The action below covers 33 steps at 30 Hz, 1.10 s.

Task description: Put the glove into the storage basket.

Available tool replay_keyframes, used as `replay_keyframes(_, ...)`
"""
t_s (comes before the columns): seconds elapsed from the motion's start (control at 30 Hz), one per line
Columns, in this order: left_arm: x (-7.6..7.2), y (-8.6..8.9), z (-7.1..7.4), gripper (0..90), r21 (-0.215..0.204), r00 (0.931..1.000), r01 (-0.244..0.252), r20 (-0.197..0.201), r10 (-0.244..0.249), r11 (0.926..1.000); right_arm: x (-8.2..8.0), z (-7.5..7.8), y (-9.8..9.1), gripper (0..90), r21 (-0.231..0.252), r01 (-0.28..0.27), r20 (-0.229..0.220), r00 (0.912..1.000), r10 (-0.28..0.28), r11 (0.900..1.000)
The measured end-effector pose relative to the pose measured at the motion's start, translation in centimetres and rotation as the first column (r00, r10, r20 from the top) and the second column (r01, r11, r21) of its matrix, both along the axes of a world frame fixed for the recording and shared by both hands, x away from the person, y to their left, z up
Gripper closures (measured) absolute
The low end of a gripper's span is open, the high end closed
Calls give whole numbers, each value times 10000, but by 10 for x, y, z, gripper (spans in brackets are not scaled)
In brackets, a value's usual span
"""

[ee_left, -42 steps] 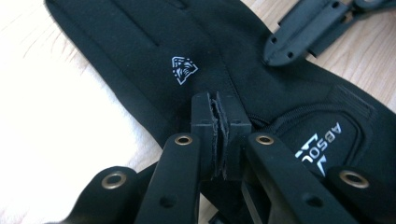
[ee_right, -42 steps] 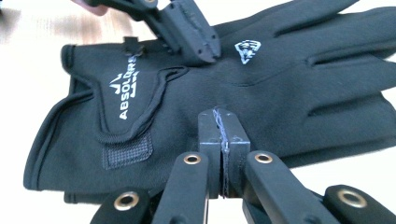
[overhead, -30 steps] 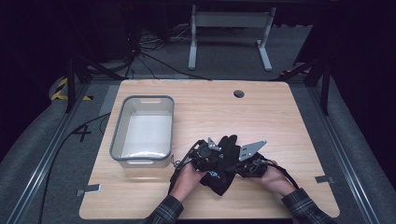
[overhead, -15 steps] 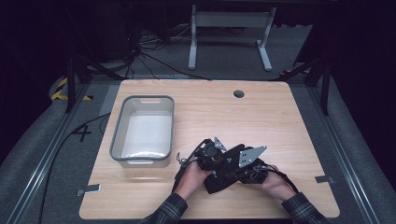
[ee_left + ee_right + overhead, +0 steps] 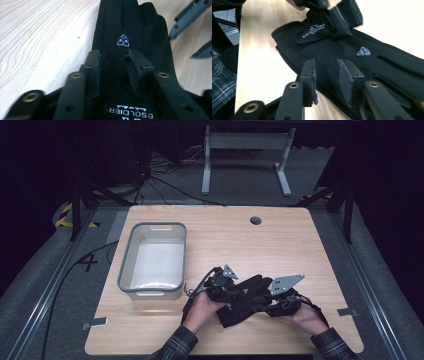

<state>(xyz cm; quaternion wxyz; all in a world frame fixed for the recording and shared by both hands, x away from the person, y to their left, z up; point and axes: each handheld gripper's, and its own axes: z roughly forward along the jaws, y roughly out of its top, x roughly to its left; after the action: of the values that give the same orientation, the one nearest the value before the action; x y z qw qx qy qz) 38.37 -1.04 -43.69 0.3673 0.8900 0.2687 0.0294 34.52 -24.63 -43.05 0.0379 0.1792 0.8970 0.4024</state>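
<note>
A black fabric glove (image 5: 245,297) lies flat at the wooden table's (image 5: 300,245) near edge, just released: left gripper (image 5: 113,62) and right gripper (image 5: 332,75) have just been opening, pads clear. Next, a fresh grip is likely needed.

A glove (image 5: 243,298) lies flat on the table (image 5: 300,250), near its front edge. The left gripper (image 5: 226,289) sits at the glove's left end, the right gripper (image 5: 274,301) at its right side. A bin (image 5: 153,261) stands on the table, left of the glove and farther back.
</note>
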Motion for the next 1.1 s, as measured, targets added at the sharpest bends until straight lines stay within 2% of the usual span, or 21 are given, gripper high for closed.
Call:
replay_keyframes(0.03, 0, 1, 0, 609, -35, 10000, 21, -21, -21, 10000, 0, 0, 0, 649, 0, 0, 0, 10000, 0, 10000)
replay_keyframes(0.1, 0, 2, 2, 543, 32, 9999, 72, -91, -71, 10000, -1, 0, -7, 608, 53, 194, 46, 9998, -195, 9998)
replay_keyframes(0.2, 2, 4, 5, 469, -178, 9999, 170, -27, -170, 9997, -3, 0, -20, 563, 89, 540, 123, 9985, -541, 9985)
replay_keyframes(0.27, 3, 5, 6, 417, -178, 9997, 250, 27, -250, 9995, -6, 1, -30, 539, 102, 837, 109, 9964, -838, 9964)
replay_keyframes(0.43, 6, 4, 3, 318, 5, 9985, 541, 6, -541, 9985, -15, -1, -61, 467, 175, 1636, 185, 9863, -1639, 9864)
replay_keyframes(0.53, 8, 2, 0, 266, 59, 9978, 660, 22, -660, 9978, -20, -4, -79, 398, 129, 2164, 246, 9759, -2167, 9762)
replay_keyframes(0.7, 12, -3, -6, 197, 121, 9959, 904, -93, -903, 9958, -32, -13, -110, 299, -10, 3067, 535, 9504, -3063, 9518)
replay_keyframes(0.77, 13, -7, -10, 168, 131, 9942, 1054, -216, -1051, 9943, -35, -16, -121, 261, -39, 3414, 718, 9376, -3402, 9399)
replay_keyframes(0.83, 14, -10, -12, 152, 97, 9930, 1147, -280, -1144, 9934, -38, -20, -132, 200, -22, 3930, 847, 9163, -3915, 9195)
replay_keyframes(0.87, 14, -12, -13, 149, 133, 9917, 1253, -319, -1249, 9920, -38, -21, -135, 190, -17, 4073, 843, 9101, -4057, 9133)
replay_keyframes(0.9, 14, -12, -13, 145, 133, 9917, 1253, -319, -1249, 9920, -38, -21, -135, 190, -17, 4073, 843, 9101, -4057, 9133)
replay_keyframes(0.97, 13, -15, -16, 139, 154, 9900, 1367, -386, -1360, 9905, -39, -23, -142, 170, 35, 4298, 869, 8994, -4285, 9029)
replay_keyframes(1.0, 13, -17, -17, 132, 260, 9886, 1448, -450, -1436, 9891, -39, -24, -143, 160, 25, 4347, 898, 8968, -4332, 9006)
replay_keyframes(1.1, 11, -21, -19, 109, 417, 9867, 1580, -457, -1561, 9866, -37, -28, -143, 155, -32, 4435, 887, 8929, -4415, 8963)
